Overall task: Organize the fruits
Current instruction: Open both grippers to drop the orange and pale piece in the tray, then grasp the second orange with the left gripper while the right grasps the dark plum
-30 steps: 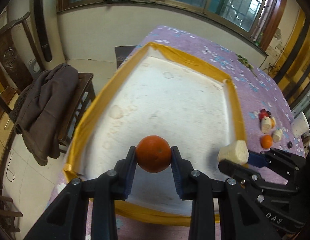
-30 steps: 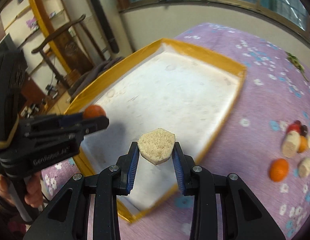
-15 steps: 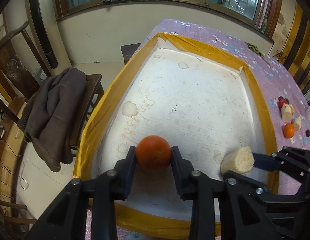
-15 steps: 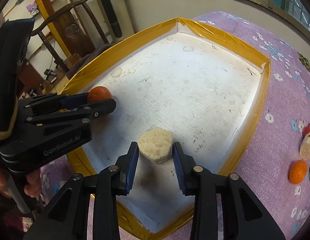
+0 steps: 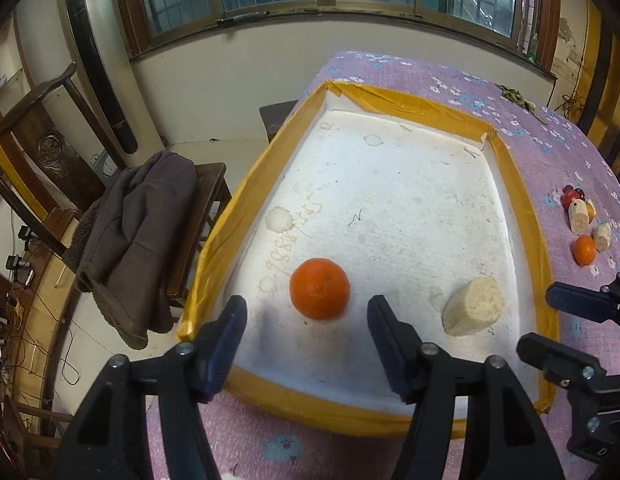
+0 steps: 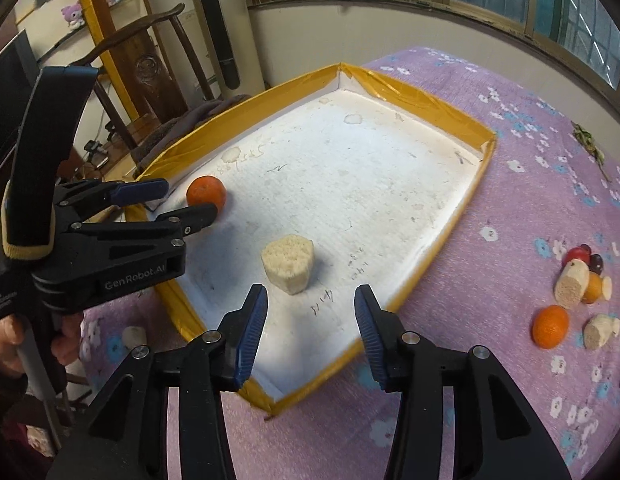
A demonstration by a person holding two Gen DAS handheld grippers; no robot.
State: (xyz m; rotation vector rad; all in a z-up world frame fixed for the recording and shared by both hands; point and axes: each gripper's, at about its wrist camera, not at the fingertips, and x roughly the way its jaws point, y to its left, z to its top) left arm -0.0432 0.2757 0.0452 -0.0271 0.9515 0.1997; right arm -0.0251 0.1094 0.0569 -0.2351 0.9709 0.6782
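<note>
A white tray with a yellow taped rim (image 5: 213,236) (image 6: 442,240) lies on the purple flowered table. An orange (image 5: 320,294) (image 6: 206,196) rests on the tray floor near the front left. A beige cut chunk (image 5: 472,306) (image 6: 287,259) rests on the tray to its right. My left gripper (image 5: 303,322) is open just behind the orange and holds nothing; it also shows in the right wrist view (image 6: 177,202). My right gripper (image 6: 310,312) is open just behind the beige chunk and holds nothing; it also shows in the left wrist view (image 5: 550,322).
A small pile of fruit lies on the cloth to the right of the tray: a second orange (image 6: 550,326) (image 5: 584,250), beige chunks (image 6: 570,282) and red and dark berries (image 6: 580,255). A wooden chair with a brown jacket (image 5: 137,236) stands left of the table.
Both grippers opened and drew back. The orange and the beige chunk were let go and now rest on the tray floor.
</note>
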